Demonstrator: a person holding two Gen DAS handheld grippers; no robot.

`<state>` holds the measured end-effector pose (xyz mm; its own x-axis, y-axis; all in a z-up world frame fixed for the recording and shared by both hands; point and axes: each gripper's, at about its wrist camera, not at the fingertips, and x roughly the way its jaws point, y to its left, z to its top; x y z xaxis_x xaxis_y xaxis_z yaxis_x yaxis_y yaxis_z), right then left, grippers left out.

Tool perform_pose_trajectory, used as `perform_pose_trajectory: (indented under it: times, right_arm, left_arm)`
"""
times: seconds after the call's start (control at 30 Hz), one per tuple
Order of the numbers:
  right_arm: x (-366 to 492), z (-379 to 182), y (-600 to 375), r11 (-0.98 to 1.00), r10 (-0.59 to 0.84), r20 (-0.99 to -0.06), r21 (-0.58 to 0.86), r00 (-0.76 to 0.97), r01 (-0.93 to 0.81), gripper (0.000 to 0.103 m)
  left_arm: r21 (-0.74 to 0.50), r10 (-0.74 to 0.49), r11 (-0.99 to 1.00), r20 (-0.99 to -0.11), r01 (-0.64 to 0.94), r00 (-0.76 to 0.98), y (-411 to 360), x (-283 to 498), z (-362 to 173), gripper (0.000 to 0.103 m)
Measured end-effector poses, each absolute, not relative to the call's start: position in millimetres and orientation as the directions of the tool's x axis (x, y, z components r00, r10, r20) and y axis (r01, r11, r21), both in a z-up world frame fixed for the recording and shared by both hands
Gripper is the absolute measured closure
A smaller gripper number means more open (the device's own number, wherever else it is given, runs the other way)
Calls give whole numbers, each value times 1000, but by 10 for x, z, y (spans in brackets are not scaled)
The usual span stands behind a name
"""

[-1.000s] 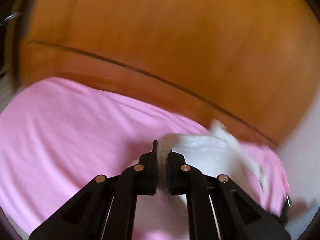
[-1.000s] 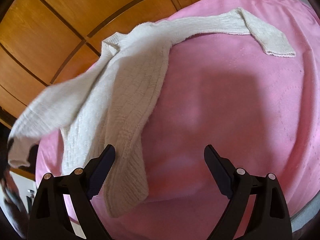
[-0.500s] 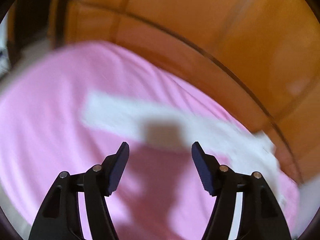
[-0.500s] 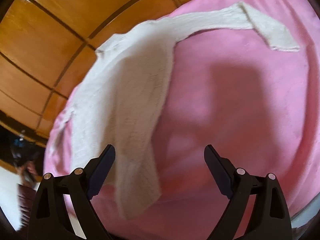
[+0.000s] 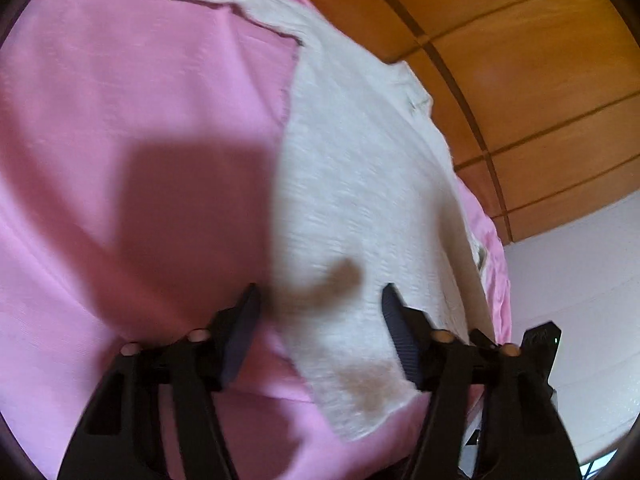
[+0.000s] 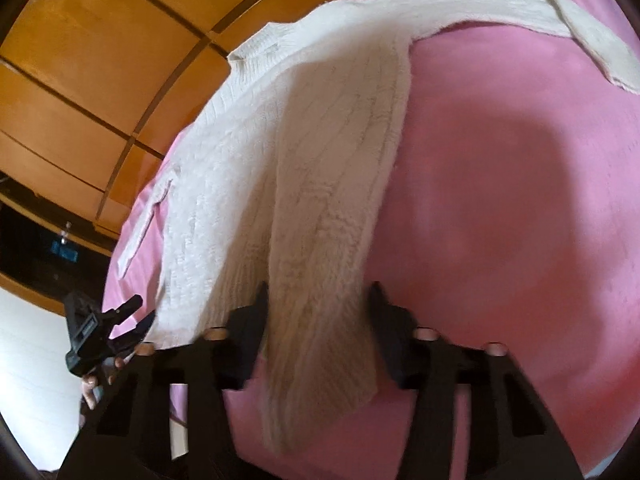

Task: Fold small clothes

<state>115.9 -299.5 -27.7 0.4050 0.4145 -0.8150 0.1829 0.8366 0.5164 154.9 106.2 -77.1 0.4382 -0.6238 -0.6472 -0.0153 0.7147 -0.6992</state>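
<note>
A cream knitted sweater (image 6: pixel 304 168) lies spread on a pink cloth (image 6: pixel 500 200). One sleeve stretches toward the far right (image 6: pixel 592 40). In the left wrist view the sweater (image 5: pixel 360 184) runs from the top left down to its hem (image 5: pixel 368 392) between my fingers. My left gripper (image 5: pixel 318 320) is open and empty, just above the hem. My right gripper (image 6: pixel 316 316) is open, its fingers on either side of the sweater's lower edge, which lies folded there. The left gripper also shows in the right wrist view (image 6: pixel 100 332), at the sweater's left edge.
The pink cloth (image 5: pixel 120 120) covers the work surface. Orange wooden panelling (image 5: pixel 520 60) stands behind it and also shows in the right wrist view (image 6: pixel 88 64). A white wall (image 5: pixel 580 300) lies to the right. A dark opening (image 6: pixel 36 248) is at the left.
My left gripper let go of the sweater sleeve, opened and swung to the sweater's hem. The sleeve now lies flat. My right gripper moved left over the sweater's lower edge.
</note>
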Motion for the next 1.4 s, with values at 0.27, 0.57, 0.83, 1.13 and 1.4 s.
perform_pose_trajectory:
  times: [0.27,0.57,0.83,1.13,1.4]
  right_arm:
    - [1259,153,-3050,838,442,-771,537,458,94,89]
    - [969,964,-3364,796,469,-651,604,598,34,97]
    - [276,1005,-3530,805,465,-692,590,551,62,97]
    - [178,228,-3482,907,365,-880,410,304,98,67]
    - [797,17,-3828,899,274,-846,394,457,192,50]
  left_arm:
    - [-670,-598,742,-647,22,473,1017,1563,-546,99]
    - [-682,-603,727,-579,80,550,1373,1167,404,99]
    - [-646,-559,763,-646,18,520,1590,521,527,99]
    - [-447,-355,886,-824,-121,441,1478,392,-210,71]
    - [-525,-408,842,-770,-125,491,1538,673,-408,51]
